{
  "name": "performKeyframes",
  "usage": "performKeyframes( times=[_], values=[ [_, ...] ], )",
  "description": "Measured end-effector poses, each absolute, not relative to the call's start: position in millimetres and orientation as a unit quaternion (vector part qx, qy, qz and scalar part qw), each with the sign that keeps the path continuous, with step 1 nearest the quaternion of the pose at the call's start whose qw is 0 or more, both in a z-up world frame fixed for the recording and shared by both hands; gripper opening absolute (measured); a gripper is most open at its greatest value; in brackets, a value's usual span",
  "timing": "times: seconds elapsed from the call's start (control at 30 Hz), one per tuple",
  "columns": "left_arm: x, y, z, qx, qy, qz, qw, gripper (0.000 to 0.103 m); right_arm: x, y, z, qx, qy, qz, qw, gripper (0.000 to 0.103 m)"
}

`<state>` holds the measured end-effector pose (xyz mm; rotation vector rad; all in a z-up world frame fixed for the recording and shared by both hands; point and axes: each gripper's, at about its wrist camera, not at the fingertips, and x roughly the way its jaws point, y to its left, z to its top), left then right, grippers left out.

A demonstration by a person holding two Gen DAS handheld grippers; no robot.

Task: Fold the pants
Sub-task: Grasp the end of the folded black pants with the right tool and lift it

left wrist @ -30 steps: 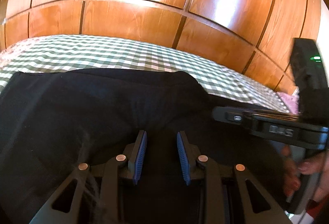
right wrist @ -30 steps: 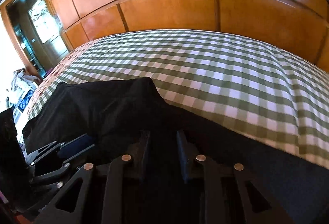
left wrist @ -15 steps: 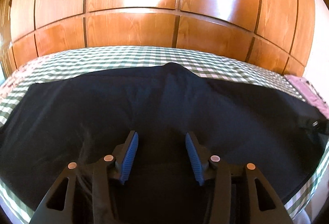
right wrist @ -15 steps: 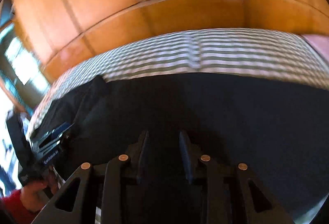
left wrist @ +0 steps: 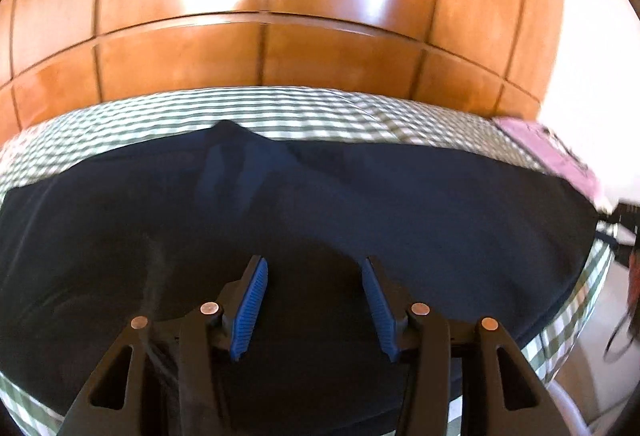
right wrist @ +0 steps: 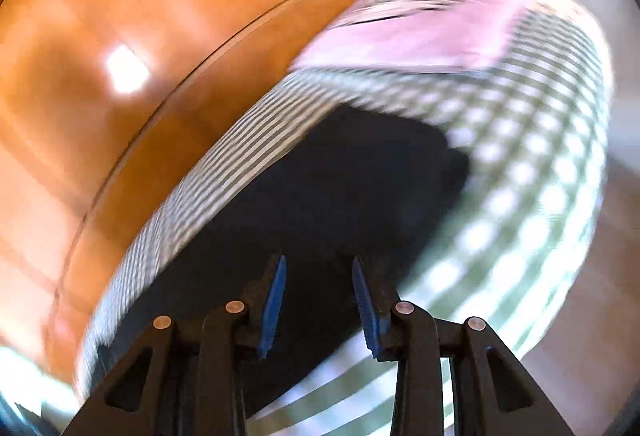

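Observation:
Dark navy pants (left wrist: 360, 203) lie spread flat across a green-and-white checked bed (left wrist: 280, 111), with a small peak of cloth at the far edge. My left gripper (left wrist: 314, 268) is open and empty, just above the pants' near middle. In the blurred right wrist view the leg end of the pants (right wrist: 360, 171) lies on the checked cover (right wrist: 520, 171). My right gripper (right wrist: 318, 264) is open and empty above that end, near the pants' edge.
A wooden panelled wall (left wrist: 280, 15) stands behind the bed. A pink cloth (left wrist: 548, 151) lies at the bed's right end, and it shows in the right wrist view (right wrist: 420, 27) beyond the pants. The bed's near right edge (left wrist: 568, 316) drops to the floor.
Both grippers pulled back from the pants and opened wider. The right gripper swung right towards the leg end, its view now blurred. The pants lie flatter and spread out.

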<state>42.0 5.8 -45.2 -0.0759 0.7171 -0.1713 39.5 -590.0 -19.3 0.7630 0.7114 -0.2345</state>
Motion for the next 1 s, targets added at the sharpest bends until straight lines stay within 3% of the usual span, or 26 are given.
performKeyframes(
  times=[0.23,0.3,0.33,0.47,0.67,0.77,0.87,0.97,1.0],
  values=[
    [42.4,-1.0,-47.0,-0.036,0.358,-0.085,0.929,0.053,46.5,-630.5,-31.8,0.432,0.314,-0.097,0.840,0.038],
    [43.7,-1.7,-46.4,-0.035,0.362,-0.085,0.928,0.053,51.6,-634.9,-35.4,0.434,0.318,-0.091,0.838,0.014],
    [43.9,-2.1,-46.1,-0.033,0.364,-0.084,0.927,0.053,53.6,-633.4,-34.2,0.423,0.329,-0.094,0.839,0.011],
    [45.3,0.0,-46.0,-0.038,0.370,-0.087,0.924,0.053,48.8,-619.5,-18.9,0.390,0.324,-0.106,0.855,0.008],
    [45.3,-3.4,-48.5,-0.031,0.369,-0.086,0.925,0.056,48.4,-632.6,-43.7,0.414,0.337,-0.117,0.838,0.007],
    [45.8,-1.4,-46.7,-0.032,0.374,-0.093,0.922,0.056,43.2,-628.5,-34.8,0.404,0.321,-0.113,0.849,0.016],
    [47.8,2.8,-44.6,-0.038,0.379,-0.101,0.919,0.056,35.9,-630.6,-29.0,0.409,0.299,-0.125,0.853,0.029],
    [53.7,5.6,-42.3,-0.030,0.380,-0.087,0.920,0.056,28.5,-636.2,-34.1,0.421,0.303,-0.138,0.843,0.050],
    [55.7,7.2,-42.1,-0.029,0.380,-0.083,0.921,0.056,27.5,-637.5,-36.7,0.423,0.306,-0.139,0.841,0.050]
  ],
)
